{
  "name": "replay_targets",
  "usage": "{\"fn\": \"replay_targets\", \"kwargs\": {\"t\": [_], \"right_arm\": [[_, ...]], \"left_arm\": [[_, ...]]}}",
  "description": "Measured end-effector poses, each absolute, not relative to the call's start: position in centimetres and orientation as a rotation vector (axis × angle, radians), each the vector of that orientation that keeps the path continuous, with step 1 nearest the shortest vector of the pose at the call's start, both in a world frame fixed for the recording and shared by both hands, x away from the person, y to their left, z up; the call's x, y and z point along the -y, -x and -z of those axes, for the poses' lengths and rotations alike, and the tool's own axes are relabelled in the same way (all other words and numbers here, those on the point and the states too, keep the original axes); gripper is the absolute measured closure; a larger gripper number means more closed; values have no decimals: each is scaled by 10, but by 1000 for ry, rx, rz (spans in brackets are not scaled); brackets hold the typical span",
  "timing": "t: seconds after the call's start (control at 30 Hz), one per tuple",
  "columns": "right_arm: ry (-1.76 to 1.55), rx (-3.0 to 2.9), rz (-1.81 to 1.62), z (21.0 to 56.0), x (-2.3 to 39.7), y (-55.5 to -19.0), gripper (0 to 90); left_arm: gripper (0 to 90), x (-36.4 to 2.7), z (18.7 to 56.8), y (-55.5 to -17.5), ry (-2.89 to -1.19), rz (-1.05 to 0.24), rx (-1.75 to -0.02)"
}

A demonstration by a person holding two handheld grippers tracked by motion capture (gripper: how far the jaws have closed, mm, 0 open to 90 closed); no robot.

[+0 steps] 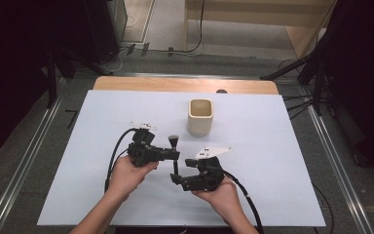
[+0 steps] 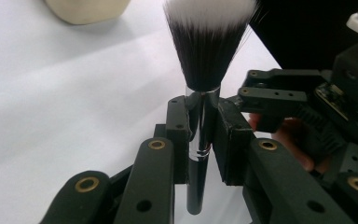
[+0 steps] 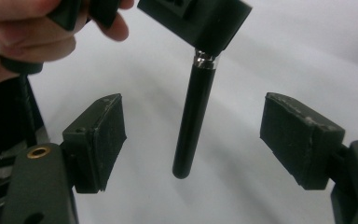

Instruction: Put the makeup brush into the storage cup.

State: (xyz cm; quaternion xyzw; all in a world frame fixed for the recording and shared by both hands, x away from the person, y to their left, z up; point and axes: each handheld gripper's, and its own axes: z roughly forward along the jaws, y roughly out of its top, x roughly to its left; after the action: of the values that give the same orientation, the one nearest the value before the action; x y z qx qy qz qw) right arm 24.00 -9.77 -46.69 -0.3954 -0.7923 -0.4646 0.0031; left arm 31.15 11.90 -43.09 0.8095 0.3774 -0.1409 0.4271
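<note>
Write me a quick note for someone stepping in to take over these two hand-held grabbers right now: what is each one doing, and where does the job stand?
Left gripper: shut on the makeup brush at its metal collar, bristles up, held above the table.
Right gripper: open, pads either side of the brush handle, not touching.
Cup: upright on the table beyond the grippers, apparently empty.
Done: brush lifted and held by the left gripper alone.
Left: probably to put the brush in the cup.
</note>
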Motion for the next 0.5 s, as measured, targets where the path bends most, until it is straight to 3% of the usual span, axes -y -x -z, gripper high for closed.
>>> {"fn": "replay_targets", "kwargs": {"t": [0.5], "right_arm": [[1075,2520,1419,463,122,-250,254]], "left_arm": [[780,-114,431,-307,-2064,389,-851]]}}
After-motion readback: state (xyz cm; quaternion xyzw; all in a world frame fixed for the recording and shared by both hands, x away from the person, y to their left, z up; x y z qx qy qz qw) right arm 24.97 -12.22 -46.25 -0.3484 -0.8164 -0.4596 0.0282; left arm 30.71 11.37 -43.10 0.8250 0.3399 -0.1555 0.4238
